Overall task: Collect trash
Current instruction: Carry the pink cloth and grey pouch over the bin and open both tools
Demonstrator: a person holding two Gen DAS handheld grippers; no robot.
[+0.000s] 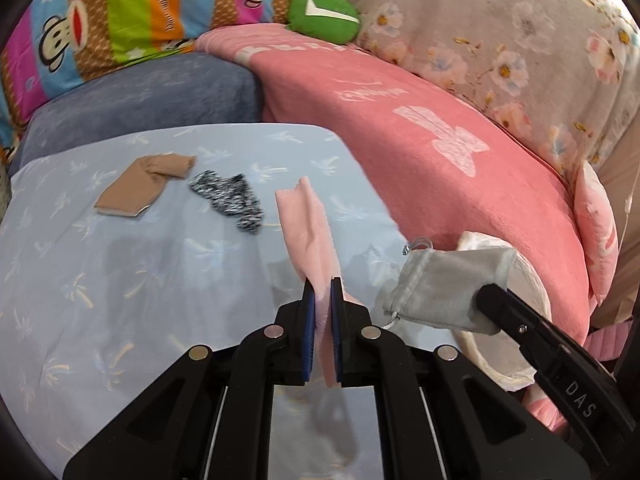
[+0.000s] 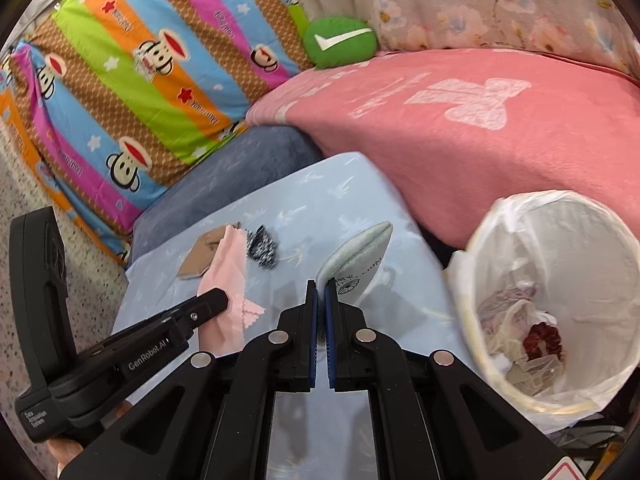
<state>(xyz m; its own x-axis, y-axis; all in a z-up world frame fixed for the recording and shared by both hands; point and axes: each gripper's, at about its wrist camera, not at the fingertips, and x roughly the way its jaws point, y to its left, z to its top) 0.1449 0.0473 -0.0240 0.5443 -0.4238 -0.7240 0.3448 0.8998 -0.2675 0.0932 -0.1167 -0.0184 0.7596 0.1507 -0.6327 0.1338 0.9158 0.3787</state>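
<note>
A pink cloth (image 1: 306, 232) is pinched between the blue pads of the left gripper (image 1: 323, 308), whose jaws are closed down to the thickness of the fabric; the free end stands up above the fingertips, clear of the table. In the right wrist view the same cloth (image 2: 226, 276) is seen hanging from the left gripper (image 2: 218, 300), lifted off the surface. The right gripper (image 2: 321, 304) is likewise clamped tight, on a small grey pouch (image 2: 356, 262), which is held by one end with its mouth pointing away. From the left wrist view the pouch (image 1: 444, 288) is shown in the right gripper (image 1: 486, 298), with its drawstring dangling below and the bin partly hidden behind it.

Two items are therefore in hand but not yet dropped. The bin (image 2: 492, 216), lined with a white bag, stands just beside the table's right edge; crumpled wrappers and a dark red scrunchie-like thing are already lying in its bottom, so some collecting appears to be done.

On the light blue tablecloth (image 1: 120, 280) two pieces are left: a tan cloth (image 1: 144, 186) and, near it, a black-and-white speckled piece (image 1: 230, 200), both lying flat and apart from the grippers.

By this reading the task is around its middle: the held pair has to be carried over the bin and released, then the last two fetched.
</note>
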